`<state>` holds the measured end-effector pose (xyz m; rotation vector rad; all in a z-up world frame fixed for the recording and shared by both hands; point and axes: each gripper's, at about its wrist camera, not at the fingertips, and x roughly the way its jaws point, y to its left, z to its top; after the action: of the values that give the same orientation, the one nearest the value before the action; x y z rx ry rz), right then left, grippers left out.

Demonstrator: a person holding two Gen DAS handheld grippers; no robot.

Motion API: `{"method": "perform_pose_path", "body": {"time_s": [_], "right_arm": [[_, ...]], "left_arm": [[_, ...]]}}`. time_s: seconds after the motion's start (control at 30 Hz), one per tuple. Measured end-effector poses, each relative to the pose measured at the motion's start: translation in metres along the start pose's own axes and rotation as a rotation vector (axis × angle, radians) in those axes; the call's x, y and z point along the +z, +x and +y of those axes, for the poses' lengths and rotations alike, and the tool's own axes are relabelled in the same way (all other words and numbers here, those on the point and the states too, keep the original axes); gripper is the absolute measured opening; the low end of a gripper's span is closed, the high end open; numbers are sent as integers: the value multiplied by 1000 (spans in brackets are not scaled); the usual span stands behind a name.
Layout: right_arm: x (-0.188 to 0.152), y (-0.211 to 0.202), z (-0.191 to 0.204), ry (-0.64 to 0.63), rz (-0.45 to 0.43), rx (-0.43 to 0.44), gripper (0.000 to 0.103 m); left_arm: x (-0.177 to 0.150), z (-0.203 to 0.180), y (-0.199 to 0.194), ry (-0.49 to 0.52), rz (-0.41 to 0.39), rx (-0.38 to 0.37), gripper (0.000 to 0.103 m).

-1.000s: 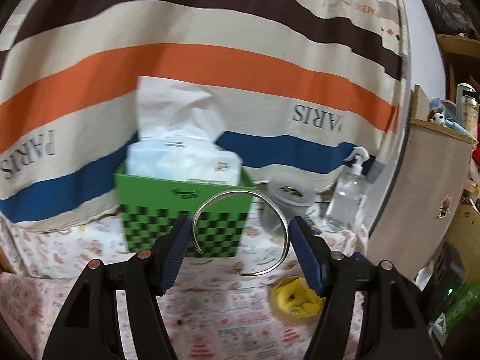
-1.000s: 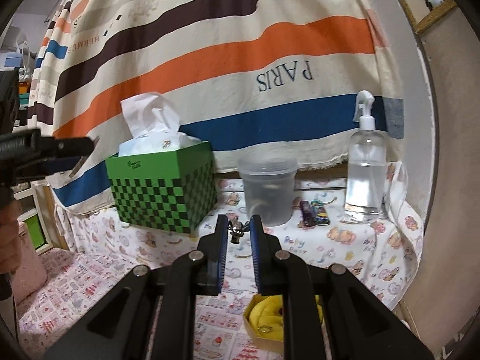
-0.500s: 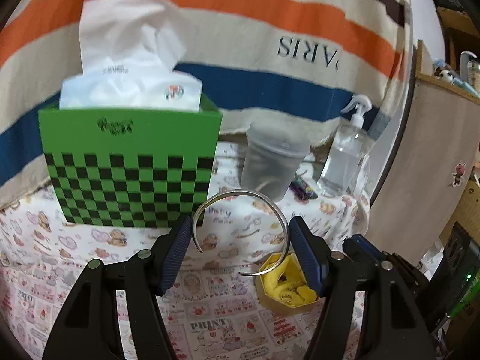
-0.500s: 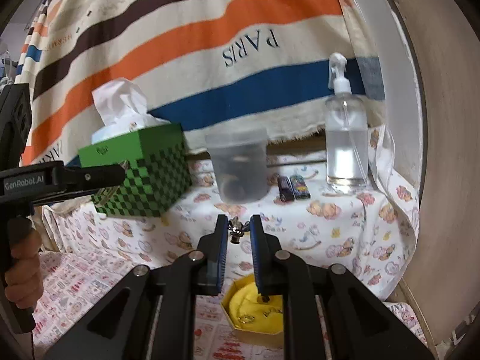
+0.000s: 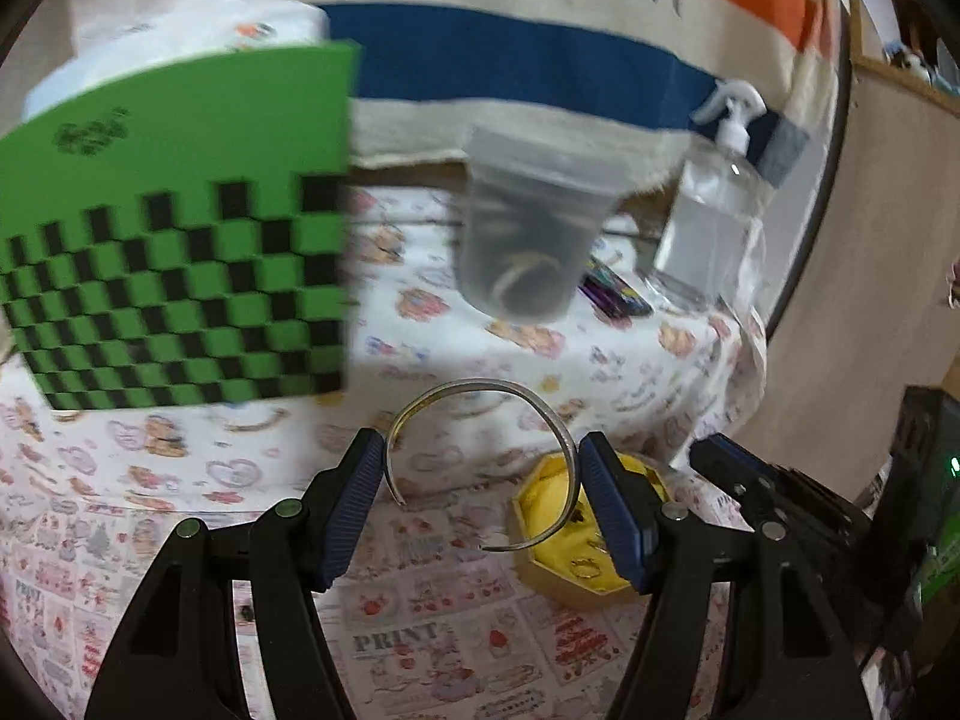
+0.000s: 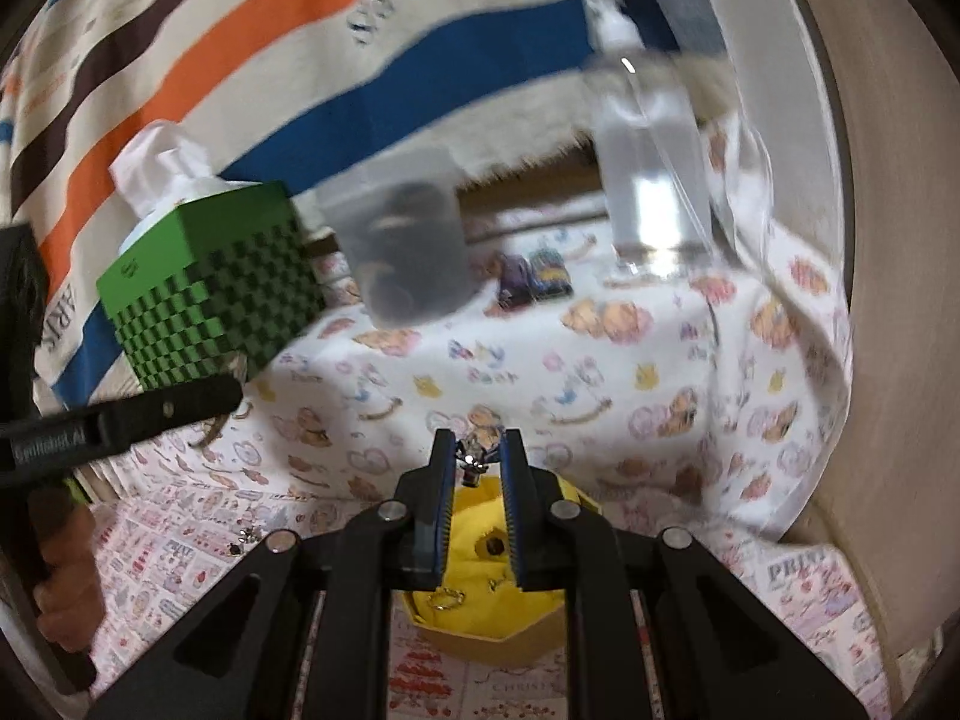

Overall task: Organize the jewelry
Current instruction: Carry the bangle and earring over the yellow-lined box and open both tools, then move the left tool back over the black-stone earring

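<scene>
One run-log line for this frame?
left tongs: holding silver cuff bangle | right tongs: holding small metal charm | yellow jewelry box: below

green checkered tissue box [image 5: 174, 252] | frosted plastic tub [image 5: 534, 222] | spray bottle [image 5: 714, 204] | striped cloth [image 6: 252, 42]

Green checkered tissue box [image 5: 174, 228] motion-blurred, cut off at the left edge in the left wrist view. Frosted cup [image 5: 531, 228] blurred; contents unreadable, maybe a ring shape. Spray bottle [image 6: 651, 162] smeared in the right wrist view. Small charm [image 6: 474, 459] between the right hand-held gripper [image 6: 475, 468] pads too small to identify. Yellow box [image 6: 486, 594] partly hidden behind the fingers; tiny pieces inside unclear. Dark items [image 6: 531, 279] behind the cup unreadable.
</scene>
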<state>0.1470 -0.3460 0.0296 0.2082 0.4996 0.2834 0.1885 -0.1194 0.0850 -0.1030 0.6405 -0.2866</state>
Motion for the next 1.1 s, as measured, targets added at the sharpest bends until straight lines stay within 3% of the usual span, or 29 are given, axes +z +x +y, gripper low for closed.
{"method": "perform_pose_path", "body": {"time_s": [0.13,0.23,0.33,0.37,0.43,0.53,0.63,0.77,0.9,0.97,1.03,1.1], "right_arm": [[-2,8,-20,74,45,14,14],[-1,10,-30,121,61,45,14],[0,12,-39,167,71,77,22],[0,11,-42,184,66,86,31],[0,8,-50,221,55,106,39],[1,6,-59,265,52,114,39],[3,4,-64,280,42,104,45],[5,3,-58,255,31,93,53],[6,0,-46,203,18,69,65],[5,-1,-39,169,7,50,74],[5,-3,-30,125,1,36,75],[5,-4,-22,89,-8,30,78]], "left_arm": [[0,-16,21,27,66,-31,66],[-3,-24,42,1,156,-149,66],[-8,-33,62,-4,226,-193,66],[-10,-35,67,-4,237,-198,66],[-14,-38,76,-19,263,-221,66],[-18,-34,80,-63,259,-232,68],[-19,-30,74,-67,237,-228,78],[-19,-23,53,-48,195,-170,81],[-18,-3,18,18,125,-60,84],[-12,14,-4,65,59,25,89],[-6,37,-30,58,-19,98,98],[0,57,-52,43,-83,144,101]]}}
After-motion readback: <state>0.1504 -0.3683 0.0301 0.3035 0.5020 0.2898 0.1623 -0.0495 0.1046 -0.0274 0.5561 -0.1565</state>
